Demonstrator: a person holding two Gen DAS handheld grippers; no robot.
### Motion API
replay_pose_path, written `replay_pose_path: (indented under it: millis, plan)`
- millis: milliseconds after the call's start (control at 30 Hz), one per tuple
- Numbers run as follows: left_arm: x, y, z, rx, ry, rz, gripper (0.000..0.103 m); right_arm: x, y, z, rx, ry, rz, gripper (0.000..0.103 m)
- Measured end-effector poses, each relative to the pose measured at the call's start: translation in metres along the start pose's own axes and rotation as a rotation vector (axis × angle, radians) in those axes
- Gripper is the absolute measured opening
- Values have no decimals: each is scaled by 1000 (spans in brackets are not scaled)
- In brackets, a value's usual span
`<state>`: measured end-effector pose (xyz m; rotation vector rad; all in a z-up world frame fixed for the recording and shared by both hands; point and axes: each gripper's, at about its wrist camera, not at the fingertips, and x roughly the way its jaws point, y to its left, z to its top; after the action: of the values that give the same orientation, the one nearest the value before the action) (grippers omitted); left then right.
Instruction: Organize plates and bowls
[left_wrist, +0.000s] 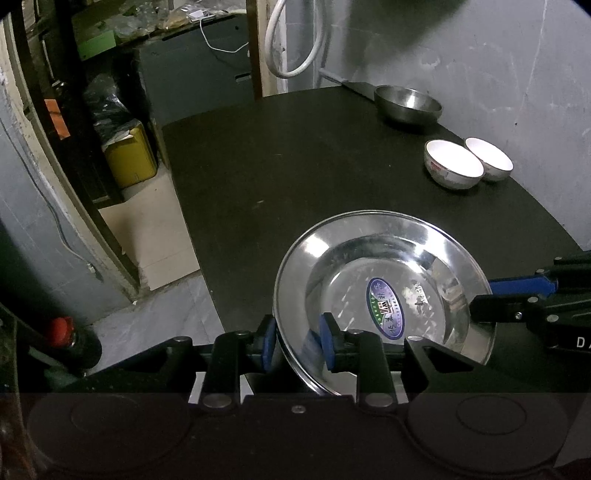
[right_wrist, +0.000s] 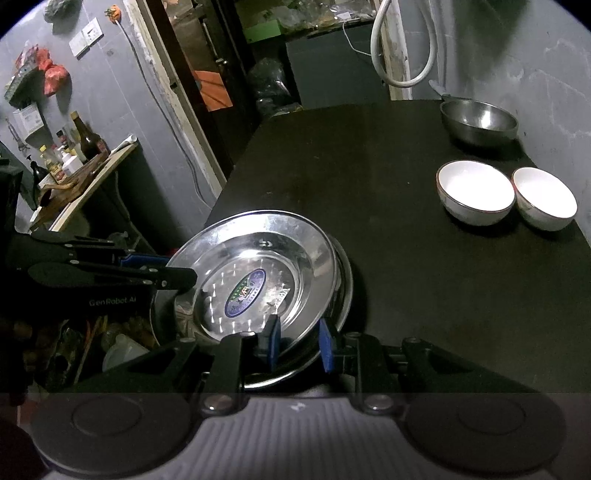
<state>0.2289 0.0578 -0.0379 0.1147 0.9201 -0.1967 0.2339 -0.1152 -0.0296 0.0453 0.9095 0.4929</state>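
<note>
Two shiny steel plates (left_wrist: 380, 266) lie stacked at the near left corner of the black table (left_wrist: 295, 166); the top one (right_wrist: 258, 258) bears an oval sticker and sits tilted on the lower. My left gripper (left_wrist: 297, 341) straddles the top plate's left rim, a thin gap showing beside its pads, so it is open. My right gripper (right_wrist: 299, 341) is shut on the near rim of the top plate. Each gripper shows in the other's view, the left gripper (right_wrist: 166, 271) and the right gripper (left_wrist: 487, 295). A steel bowl (right_wrist: 478, 122) and two white bowls (right_wrist: 474, 192) (right_wrist: 545, 197) stand at the far right.
The grey wall (left_wrist: 480, 55) runs along the table's right side behind the bowls. The table's left edge drops to a tiled floor with a yellow box (left_wrist: 129, 155). A wooden shelf with bottles (right_wrist: 74, 155) stands further left. A white hose (right_wrist: 402, 48) hangs at the far end.
</note>
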Motion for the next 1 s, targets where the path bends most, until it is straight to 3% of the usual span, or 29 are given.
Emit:
replay_pose_path:
  millis: [1000]
  plan:
    - [8,0,1,26,13,8,29,4,1,0,11,8,-6,25]
